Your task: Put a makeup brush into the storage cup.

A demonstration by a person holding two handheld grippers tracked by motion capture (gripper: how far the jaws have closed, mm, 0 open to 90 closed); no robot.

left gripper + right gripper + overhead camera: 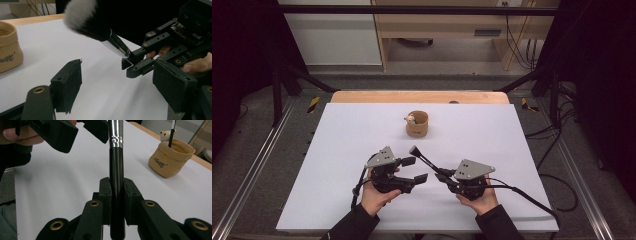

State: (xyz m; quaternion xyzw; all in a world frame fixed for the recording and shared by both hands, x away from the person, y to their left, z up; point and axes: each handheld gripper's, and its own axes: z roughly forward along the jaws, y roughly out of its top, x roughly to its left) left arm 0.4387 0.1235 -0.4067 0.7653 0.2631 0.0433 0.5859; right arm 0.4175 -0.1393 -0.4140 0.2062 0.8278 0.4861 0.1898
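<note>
A tan pouch-like holder [417, 125] stands upright on the far middle part of the white table top [337, 150]. In the right gripper view the holder has dark letters on its side, 1 small bear figure [166, 135] at its rim, and 1 thin dark stick [171, 132] standing inside it. Behind the white top runs a wooden edge [419, 96]. Beyond it, black cables [522, 45] hang beside a wooden shelf [437, 25].

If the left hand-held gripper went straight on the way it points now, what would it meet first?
Most likely the makeup brush clamped in the right hand-held gripper, which crosses just ahead of the left hand-held gripper and its open jaws. Depth is hard to judge; it might pass under the bristles.
</note>
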